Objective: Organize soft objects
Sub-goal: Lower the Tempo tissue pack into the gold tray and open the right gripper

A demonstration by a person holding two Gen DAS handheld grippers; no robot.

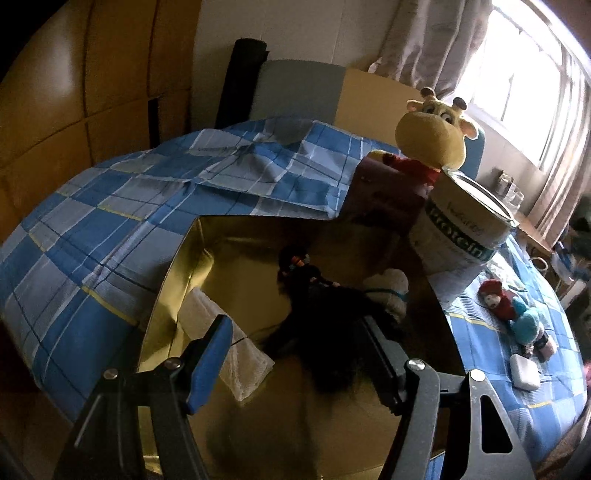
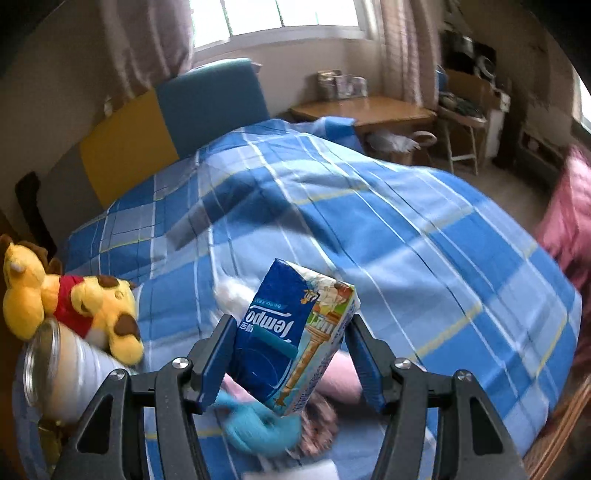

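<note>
Checked bedspread; box with dark plush; left tongs released, right tongs grasping tissue pack.

A bed with a blue and white checked cover fills most of the room. A round white tin with green letters stands on it. A small white plastic case lies flat on the cover. Behind the bed are a blue headboard panel and a yellow headboard panel. A wooden bench stands by the bright window with pale curtains.
</note>
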